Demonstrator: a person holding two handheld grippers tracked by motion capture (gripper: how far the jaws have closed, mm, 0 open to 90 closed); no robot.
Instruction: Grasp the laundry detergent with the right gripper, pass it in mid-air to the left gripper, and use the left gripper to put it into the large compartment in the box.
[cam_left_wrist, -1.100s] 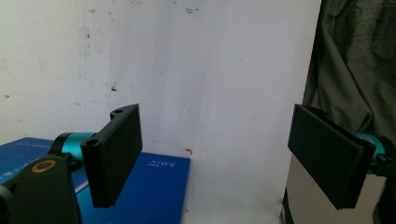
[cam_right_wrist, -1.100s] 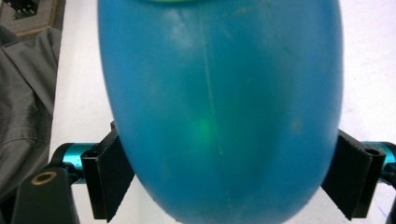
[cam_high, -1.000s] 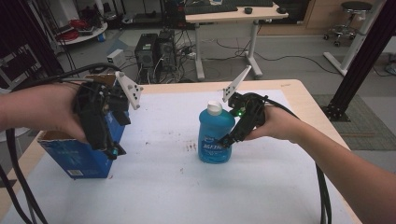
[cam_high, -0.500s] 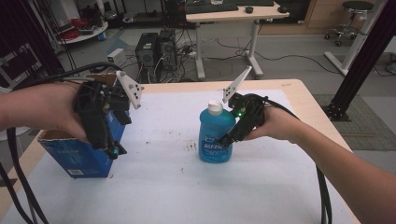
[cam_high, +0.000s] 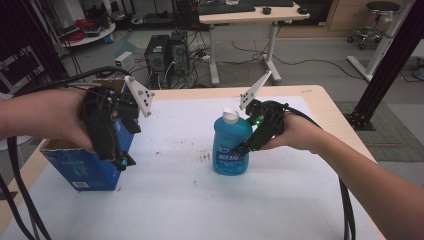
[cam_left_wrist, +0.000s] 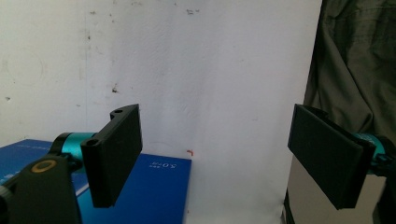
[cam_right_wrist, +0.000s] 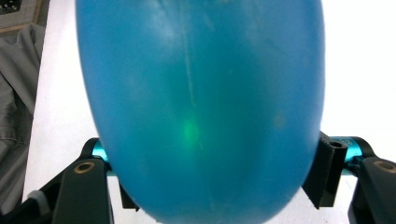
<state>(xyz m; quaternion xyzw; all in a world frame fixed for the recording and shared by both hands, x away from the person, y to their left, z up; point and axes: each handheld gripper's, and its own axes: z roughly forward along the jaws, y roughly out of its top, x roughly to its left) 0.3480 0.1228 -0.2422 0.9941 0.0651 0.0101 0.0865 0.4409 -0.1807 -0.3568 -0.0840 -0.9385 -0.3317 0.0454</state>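
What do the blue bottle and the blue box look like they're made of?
Blue bottle: probably translucent plastic with a smooth, glossy skin; in the right gripper view light glows through its wall, and it has a white cap. Blue box: likely printed cardboard with a matte finish; its open top edge shows a raw brown rim.

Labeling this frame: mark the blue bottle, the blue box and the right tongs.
blue bottle (cam_high: 231, 150): high view, front label.
blue box (cam_high: 82, 167): high view, near side wall.
right tongs (cam_high: 242, 148): high view, between the tips at the bottle's side.
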